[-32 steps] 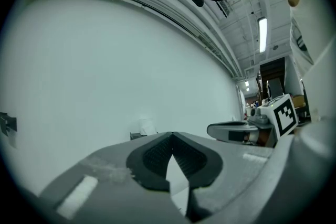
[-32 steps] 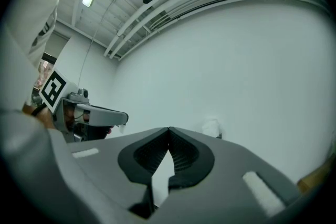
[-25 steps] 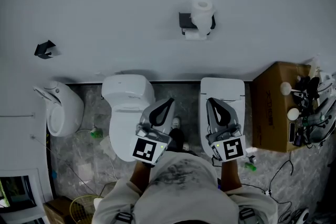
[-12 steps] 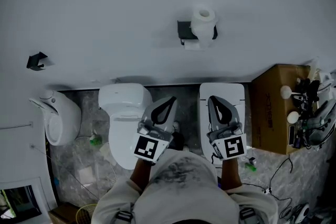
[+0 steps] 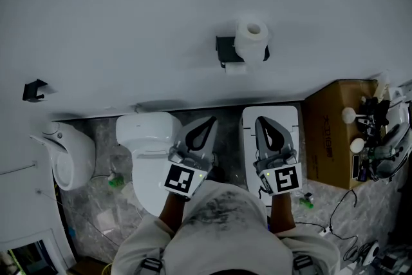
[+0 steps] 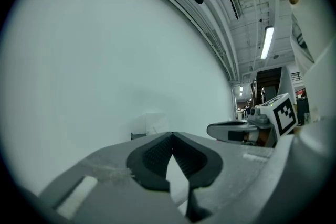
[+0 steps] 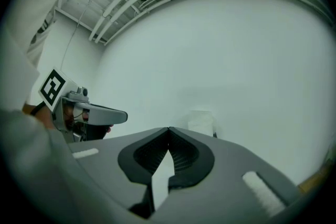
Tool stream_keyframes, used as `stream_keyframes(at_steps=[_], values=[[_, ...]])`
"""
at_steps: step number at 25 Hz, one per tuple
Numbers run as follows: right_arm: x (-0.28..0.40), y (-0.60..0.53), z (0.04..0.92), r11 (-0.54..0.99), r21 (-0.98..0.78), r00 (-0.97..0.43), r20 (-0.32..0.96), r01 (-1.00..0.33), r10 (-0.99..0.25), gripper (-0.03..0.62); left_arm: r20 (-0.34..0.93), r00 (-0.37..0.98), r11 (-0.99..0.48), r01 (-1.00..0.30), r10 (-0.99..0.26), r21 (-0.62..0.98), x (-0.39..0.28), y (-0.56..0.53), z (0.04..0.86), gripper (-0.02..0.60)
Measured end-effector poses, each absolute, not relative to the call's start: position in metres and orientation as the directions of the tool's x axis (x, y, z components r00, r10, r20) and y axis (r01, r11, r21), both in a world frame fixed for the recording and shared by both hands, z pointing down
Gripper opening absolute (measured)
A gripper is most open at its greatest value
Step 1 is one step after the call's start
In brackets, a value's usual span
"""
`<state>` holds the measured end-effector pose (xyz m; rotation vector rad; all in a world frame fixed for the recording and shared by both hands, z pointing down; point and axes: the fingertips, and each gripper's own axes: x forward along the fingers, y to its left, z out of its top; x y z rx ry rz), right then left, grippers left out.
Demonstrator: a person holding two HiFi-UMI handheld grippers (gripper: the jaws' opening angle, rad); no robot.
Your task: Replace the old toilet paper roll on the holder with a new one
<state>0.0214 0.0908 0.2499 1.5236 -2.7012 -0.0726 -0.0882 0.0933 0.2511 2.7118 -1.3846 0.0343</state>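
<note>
Toilet paper roll (image 5: 250, 38) half-hiding holder (image 5: 225, 48), left claw (image 5: 208, 121) and right claw (image 5: 260, 120) closed, empty

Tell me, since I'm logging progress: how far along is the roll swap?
Nothing looks done: the toilet paper roll sits on its holder. In hand: nothing; the left gripper and right gripper are both shut and empty, short of it. Left: take that roll off, fit a new one.
</note>
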Motion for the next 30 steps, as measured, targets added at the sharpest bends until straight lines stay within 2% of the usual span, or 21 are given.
stream_keyframes(at_steps=[19,30], values=[[0.033,0.017,0.275,0.398,0.051,-0.392,0.089,-0.916,-0.915,0.002,0.111,0.685,-0.676,-0.729,-0.720,0.112,-0.076,0.005,0.281,0.003],[0.049,-0.005,0.304,0.423,0.032,-0.416,0.120,-0.906,-0.901,0.002,0.155,0.651,-0.640,-0.759,-0.743,0.117,-0.066,-0.015,0.306,0.003]])
